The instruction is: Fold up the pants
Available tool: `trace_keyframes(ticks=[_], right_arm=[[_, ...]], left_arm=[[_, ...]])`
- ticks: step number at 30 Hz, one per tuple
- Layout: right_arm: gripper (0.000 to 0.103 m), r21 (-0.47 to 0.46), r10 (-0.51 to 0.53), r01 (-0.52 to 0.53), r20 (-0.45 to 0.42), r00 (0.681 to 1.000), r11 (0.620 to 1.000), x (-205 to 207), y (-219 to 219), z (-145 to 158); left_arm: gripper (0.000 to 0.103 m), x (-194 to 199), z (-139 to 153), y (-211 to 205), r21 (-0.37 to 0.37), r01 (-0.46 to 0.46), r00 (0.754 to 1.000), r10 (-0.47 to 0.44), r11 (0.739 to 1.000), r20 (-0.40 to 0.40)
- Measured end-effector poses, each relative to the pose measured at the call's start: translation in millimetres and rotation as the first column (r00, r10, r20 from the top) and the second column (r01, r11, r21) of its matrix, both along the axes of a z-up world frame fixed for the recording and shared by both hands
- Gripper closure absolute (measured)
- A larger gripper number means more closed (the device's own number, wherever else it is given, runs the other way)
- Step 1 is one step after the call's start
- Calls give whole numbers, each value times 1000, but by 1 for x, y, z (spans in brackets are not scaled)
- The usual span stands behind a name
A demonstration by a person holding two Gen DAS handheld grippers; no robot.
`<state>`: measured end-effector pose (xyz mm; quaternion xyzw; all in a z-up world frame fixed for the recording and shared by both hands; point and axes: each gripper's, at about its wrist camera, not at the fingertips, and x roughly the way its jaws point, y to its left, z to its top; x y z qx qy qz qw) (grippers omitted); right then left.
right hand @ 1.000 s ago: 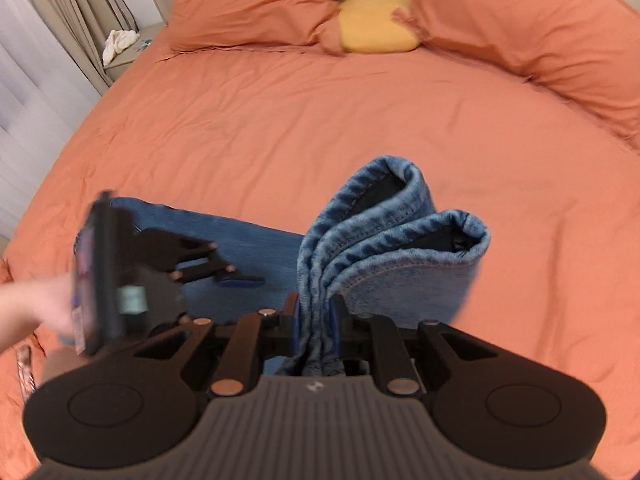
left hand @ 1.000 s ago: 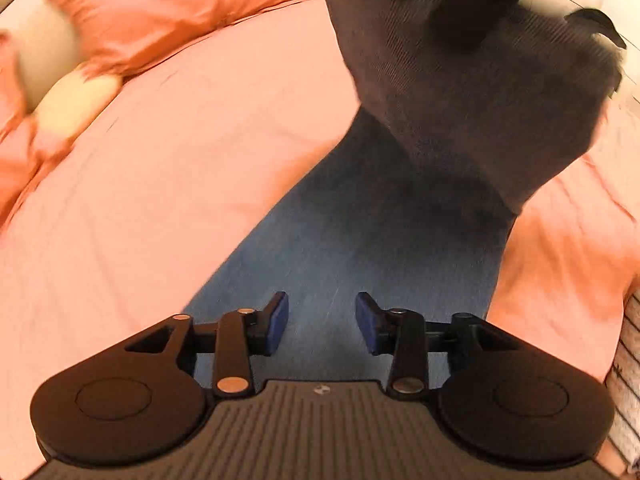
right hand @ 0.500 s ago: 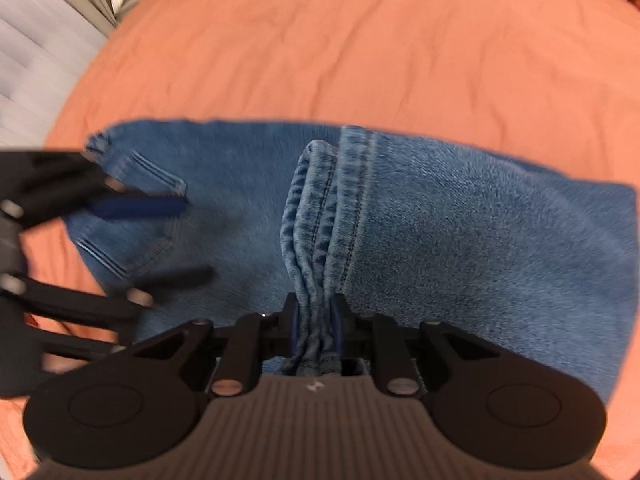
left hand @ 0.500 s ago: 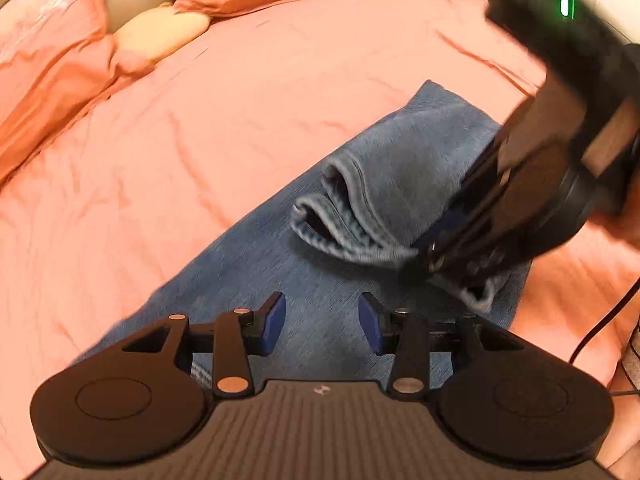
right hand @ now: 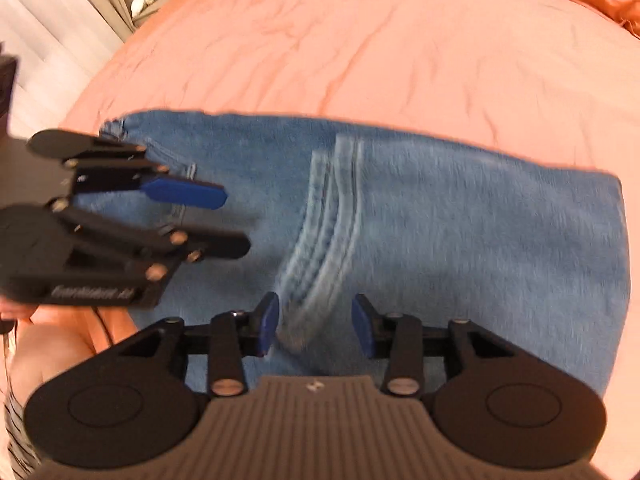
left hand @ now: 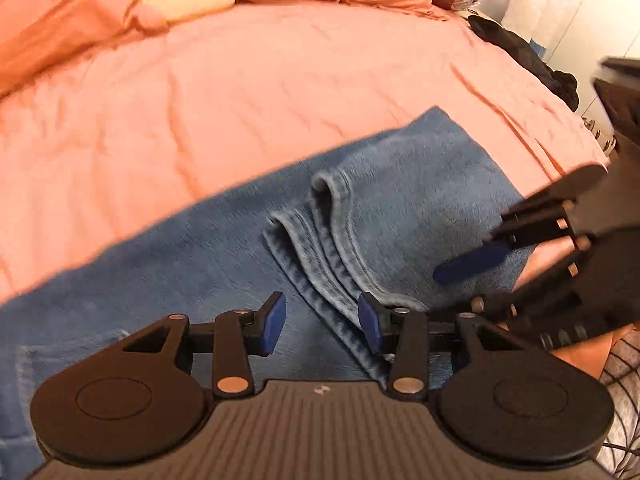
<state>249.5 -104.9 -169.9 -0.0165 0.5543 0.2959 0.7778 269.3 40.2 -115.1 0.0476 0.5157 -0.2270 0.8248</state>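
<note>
the pants (left hand: 400,208) are mid-blue denim with paler stitched hems. the bedspread (left hand: 240,92) is salmon-orange. both grippers are black with blue pads (right hand: 184,194), ribbed grey bases.

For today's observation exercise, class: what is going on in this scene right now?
A person with a gripper in each hand is folding blue jeans on an orange bed. The leg ends have been laid over the upper part, with the hems resting mid-garment. The right gripper is open, holding nothing, the hems lying between its fingers. The left gripper hovers open beside it.
</note>
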Motion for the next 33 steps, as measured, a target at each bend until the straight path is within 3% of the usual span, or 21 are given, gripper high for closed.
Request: trace_keyframes(ticks=[2,5,6,9,13,16,21,26,29,33], right_arm=[[65,-19,12,-12,14,1000,1000,-5,5,-7],[65,-51,32,-30,54,998,998,-10,13,-20],[75,-48,27,-25,55,998,999,-10,13,-23],[91,38,-19,18,31,999,999,-9,3,-16],[91,165,-23,20,18,1000,986,-22,-10,9],[91,120,-4,-1,41,999,993,-28,-3,7],[91,91,-18,20,-22,1000,996,-26,7,-39],[91,82,-23,24,-13,1000,996,-28,8,-41],[91,58,-10,9,12,1000,998,-29,14,-39],[74,69,15,-17,28,1000,997,-41,25,-33]], left_arm=[[66,0,-14,-4,19,-22,1000,23,1000,-19],[67,-8,-25,-4,77,-55,998,56,995,-6],[67,-11,-25,-3,84,-54,999,54,995,-5],[67,-22,-18,5,83,-47,999,47,995,2],[67,-26,-3,16,24,-55,998,55,998,24],[67,-23,4,21,-44,-66,997,68,997,41],[69,-8,2,9,-54,-72,996,75,996,53],[79,12,-14,-18,-53,8,999,-6,999,38],[85,20,-34,-37,25,53,999,-53,998,5],[92,23,-47,-50,118,81,997,-83,990,6]])
